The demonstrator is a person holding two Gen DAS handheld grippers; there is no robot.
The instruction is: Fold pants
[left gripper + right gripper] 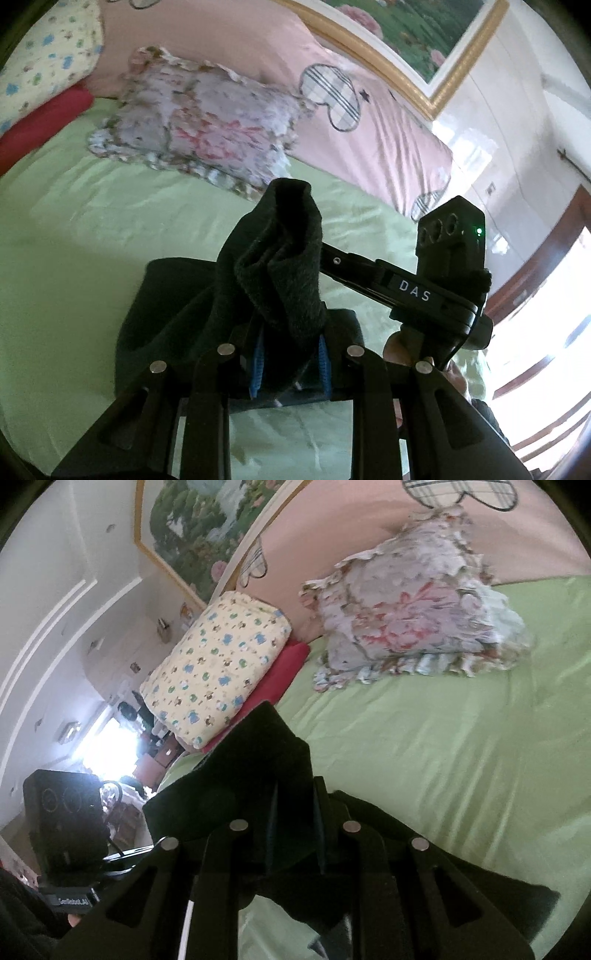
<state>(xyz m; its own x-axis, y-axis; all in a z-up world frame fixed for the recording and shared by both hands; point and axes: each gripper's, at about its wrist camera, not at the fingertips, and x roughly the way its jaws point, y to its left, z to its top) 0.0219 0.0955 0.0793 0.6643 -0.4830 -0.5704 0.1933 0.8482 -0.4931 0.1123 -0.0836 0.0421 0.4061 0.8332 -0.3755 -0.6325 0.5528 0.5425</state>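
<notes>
While fuzzy black pants (280,266) bunch above the glossy green bed (92,229), the left hand-held gripper (291,365) and right hand-held gripper (295,834) each clench a fold

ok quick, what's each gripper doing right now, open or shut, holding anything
Left gripper: shut on a bunched fold of the black pants.
Right gripper: shut on the black pants too.

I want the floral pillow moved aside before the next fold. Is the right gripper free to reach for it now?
Probably not yet. The right gripper is shut on the black pants. The green sheet up to the floral pillow looks unobstructed, so it would need to release first.
</notes>
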